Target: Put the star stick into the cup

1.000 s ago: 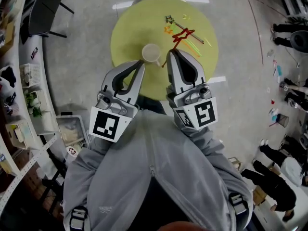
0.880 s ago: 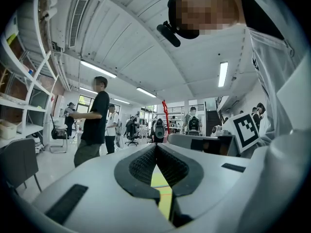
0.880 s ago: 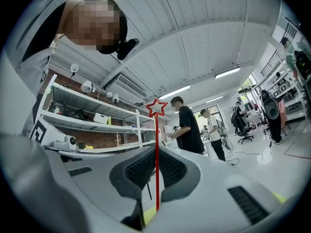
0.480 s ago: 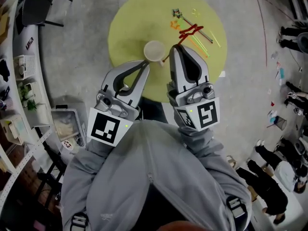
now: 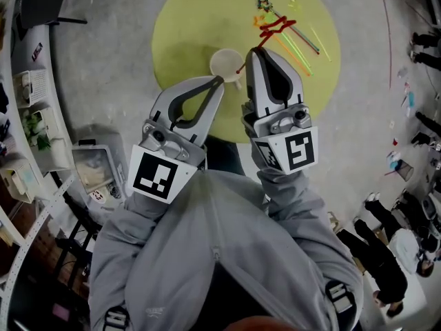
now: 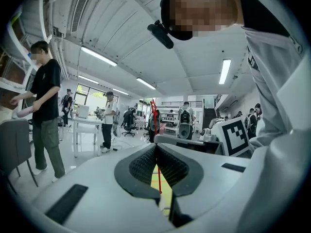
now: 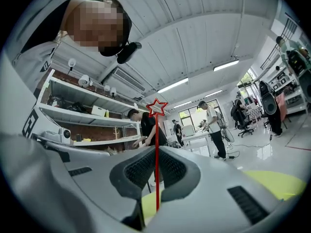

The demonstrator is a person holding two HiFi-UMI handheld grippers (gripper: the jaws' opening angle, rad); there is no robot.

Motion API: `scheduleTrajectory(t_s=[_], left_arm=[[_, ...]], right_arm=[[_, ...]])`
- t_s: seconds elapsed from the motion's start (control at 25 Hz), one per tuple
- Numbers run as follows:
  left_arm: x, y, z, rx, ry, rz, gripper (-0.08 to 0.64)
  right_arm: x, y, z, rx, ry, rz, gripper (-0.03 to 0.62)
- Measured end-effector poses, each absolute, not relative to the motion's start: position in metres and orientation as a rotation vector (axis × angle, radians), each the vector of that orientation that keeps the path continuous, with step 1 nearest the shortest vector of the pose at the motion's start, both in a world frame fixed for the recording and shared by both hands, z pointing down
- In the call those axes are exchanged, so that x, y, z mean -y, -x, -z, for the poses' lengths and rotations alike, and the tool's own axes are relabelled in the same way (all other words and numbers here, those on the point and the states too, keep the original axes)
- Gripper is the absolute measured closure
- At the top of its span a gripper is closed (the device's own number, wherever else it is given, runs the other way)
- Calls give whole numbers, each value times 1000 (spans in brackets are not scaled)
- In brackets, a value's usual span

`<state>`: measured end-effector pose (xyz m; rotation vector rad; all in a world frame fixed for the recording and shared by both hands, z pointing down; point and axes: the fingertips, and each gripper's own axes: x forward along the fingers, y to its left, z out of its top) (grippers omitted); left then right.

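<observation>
Jaws of our right gripper (image 5: 256,49) clamp the red star stick (image 5: 278,28), its lower end just right of the cup (image 5: 225,63) on the yellow table (image 5: 186,26). Our left gripper (image 5: 220,80), closed on nothing, hangs at the cup's near rim.

A round yellow-green counter (image 5: 186,26) stands on a grey floor (image 5: 110,54). A pale cup (image 5: 224,63) sits upright on it near the closer edge. Well apart from the cup, toward the far right side, thin coloured sticks (image 5: 303,47) lie loosely scattered, among them a dark star-topped stick (image 5: 262,4) and an orange star (image 5: 258,21).
</observation>
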<state>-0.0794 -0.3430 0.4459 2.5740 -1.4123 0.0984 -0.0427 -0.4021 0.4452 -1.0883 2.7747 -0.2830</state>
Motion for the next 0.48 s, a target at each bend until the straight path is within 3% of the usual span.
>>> scheduleTrajectory(t_s=[0.48], left_arm=[[362, 89, -518, 1400, -2501, -198, 543]], right_arm=[[419, 55, -504, -2807, 1108, 367, 552]])
